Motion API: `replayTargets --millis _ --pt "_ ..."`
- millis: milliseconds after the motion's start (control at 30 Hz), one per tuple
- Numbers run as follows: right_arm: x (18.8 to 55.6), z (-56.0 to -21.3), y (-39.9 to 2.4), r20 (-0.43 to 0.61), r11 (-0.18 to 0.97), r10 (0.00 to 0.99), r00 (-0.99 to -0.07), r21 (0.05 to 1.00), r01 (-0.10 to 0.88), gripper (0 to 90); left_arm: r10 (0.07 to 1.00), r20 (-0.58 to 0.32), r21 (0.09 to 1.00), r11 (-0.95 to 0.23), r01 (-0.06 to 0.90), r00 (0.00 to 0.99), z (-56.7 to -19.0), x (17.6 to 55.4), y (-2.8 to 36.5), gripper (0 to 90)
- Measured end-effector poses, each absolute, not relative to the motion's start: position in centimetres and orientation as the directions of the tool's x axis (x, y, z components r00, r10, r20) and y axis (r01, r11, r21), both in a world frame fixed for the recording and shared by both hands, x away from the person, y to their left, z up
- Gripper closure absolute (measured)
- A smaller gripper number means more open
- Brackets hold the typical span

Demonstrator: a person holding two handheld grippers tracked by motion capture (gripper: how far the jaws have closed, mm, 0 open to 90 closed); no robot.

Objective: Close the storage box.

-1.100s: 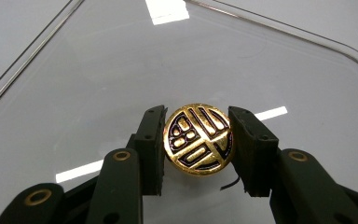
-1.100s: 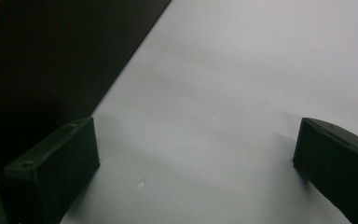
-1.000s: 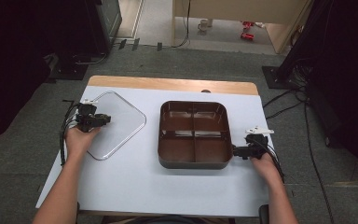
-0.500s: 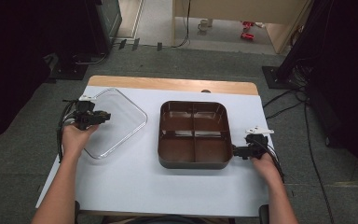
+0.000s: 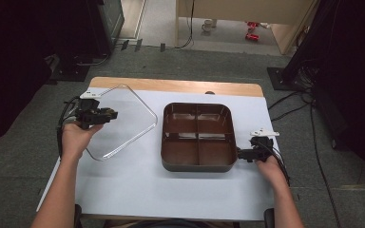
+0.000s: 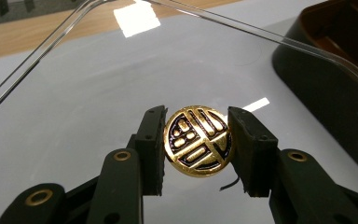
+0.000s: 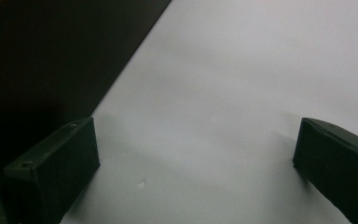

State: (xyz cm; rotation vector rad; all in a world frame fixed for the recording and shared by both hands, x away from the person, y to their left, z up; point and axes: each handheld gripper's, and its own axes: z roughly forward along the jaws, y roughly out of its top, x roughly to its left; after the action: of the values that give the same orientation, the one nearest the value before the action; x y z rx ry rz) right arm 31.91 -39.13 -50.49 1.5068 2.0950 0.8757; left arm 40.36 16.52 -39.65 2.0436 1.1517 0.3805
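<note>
A clear square lid (image 5: pixel 128 121) with a round gold knob (image 6: pixel 198 154) hangs tilted above the left side of the table, and my left gripper (image 5: pixel 103 115) is shut on that knob (image 6: pixel 196 140). To its right, flat on the white table (image 5: pixel 171 194), rests a dark brown tray (image 5: pixel 197 166) with four empty compartments. My right gripper (image 5: pixel 245 154) lies low on the table at the tray's front right corner. Its jaws (image 7: pixel 191 163) stand wide apart with bare table between them, and the tray's dark wall (image 7: pixel 51 60) runs just beside the left jaw.
A wooden strip (image 5: pixel 180 86) borders the table's far edge. Beyond it is grey floor with cables, dark equipment stands on both sides and a desk leg. White table surface lies open in front of the tray.
The left gripper has lifted the clear lid off the table and carried it up and slightly toward the tray. The right hand and tray have stayed put.
</note>
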Motion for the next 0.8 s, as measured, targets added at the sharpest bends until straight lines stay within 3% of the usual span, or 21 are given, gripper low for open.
replayTargets --millis 400,800 --pt "31.9 -50.5 -39.1 0.028 0.218 0.944 -0.330 0.697 0.683 0.0 0.723 -0.069 0.752 -0.415 0.512 0.687 -37.0 38.8 11.8 59.4" --pt "31.9 -50.5 -39.1 0.027 0.219 0.943 -0.331 0.698 0.682 0.0 0.623 -0.045 0.757 -0.489 0.433 0.781 -36.8 38.5 7.2 59.5"
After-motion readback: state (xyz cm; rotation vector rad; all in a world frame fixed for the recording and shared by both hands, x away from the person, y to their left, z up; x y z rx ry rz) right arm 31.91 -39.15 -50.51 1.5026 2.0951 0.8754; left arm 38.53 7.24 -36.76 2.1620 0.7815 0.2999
